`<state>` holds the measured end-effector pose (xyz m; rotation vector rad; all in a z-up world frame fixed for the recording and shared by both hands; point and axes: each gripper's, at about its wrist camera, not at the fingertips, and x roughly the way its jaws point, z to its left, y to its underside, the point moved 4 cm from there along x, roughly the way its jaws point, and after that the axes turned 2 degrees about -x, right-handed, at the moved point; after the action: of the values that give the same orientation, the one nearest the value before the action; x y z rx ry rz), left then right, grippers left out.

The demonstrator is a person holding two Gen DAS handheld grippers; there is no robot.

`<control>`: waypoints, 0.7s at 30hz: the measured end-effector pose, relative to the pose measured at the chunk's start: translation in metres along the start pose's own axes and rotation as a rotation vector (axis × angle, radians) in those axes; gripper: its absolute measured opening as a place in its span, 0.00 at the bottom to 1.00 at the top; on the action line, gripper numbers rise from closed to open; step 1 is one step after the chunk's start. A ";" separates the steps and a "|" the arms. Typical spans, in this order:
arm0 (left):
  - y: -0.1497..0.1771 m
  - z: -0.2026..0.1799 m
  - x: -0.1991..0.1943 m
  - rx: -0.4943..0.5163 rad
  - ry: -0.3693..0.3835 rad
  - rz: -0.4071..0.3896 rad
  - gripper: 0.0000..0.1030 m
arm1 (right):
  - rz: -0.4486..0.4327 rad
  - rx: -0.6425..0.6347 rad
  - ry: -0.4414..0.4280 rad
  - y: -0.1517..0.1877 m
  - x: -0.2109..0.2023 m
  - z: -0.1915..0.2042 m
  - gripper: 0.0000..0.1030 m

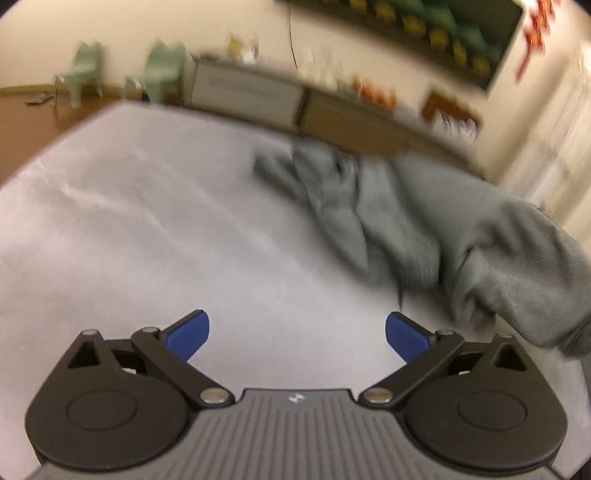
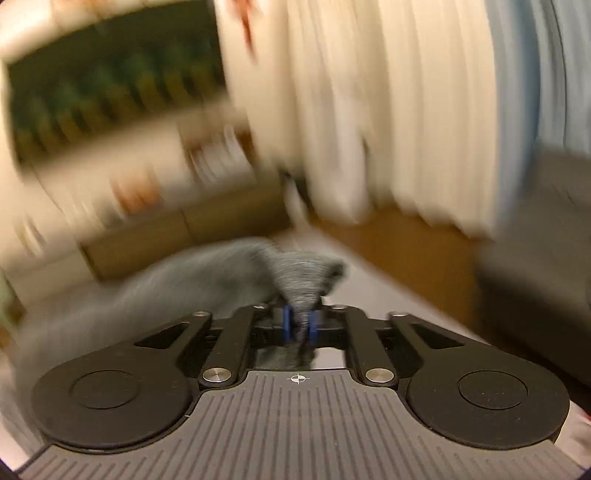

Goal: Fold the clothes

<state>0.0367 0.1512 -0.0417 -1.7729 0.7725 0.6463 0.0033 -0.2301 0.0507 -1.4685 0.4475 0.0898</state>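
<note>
A grey-green garment lies crumpled on the white table cover, stretching from the far middle to the right edge of the left wrist view. My left gripper is open above the bare cover, its blue pads empty, with the garment ahead and to the right. In the right wrist view my right gripper is shut on a bunched fold of the same garment, which trails away to the left. That view is heavily motion-blurred.
A low cabinet with small items on top runs along the far wall. Two pale green chairs stand on the wooden floor at the left. Cream curtains hang on the right. A dark green board is on the wall.
</note>
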 end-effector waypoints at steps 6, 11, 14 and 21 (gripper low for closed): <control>-0.013 -0.005 0.033 -0.018 0.003 0.069 0.99 | 0.084 -0.198 -0.166 0.051 0.011 0.073 0.75; -0.030 0.001 0.065 -0.034 -0.037 0.052 0.99 | 0.155 -0.363 -0.304 0.095 0.020 0.133 0.88; -0.039 0.022 0.090 -0.203 0.011 0.108 0.96 | 0.195 -0.488 -0.361 0.120 0.049 0.182 0.91; -0.075 0.031 0.076 -0.266 0.052 0.000 0.96 | 0.495 -0.361 -0.428 0.147 0.157 0.227 0.14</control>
<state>0.1409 0.1840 -0.0627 -2.0386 0.7482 0.7316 0.1531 -0.0259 -0.1329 -1.6044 0.4469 0.9008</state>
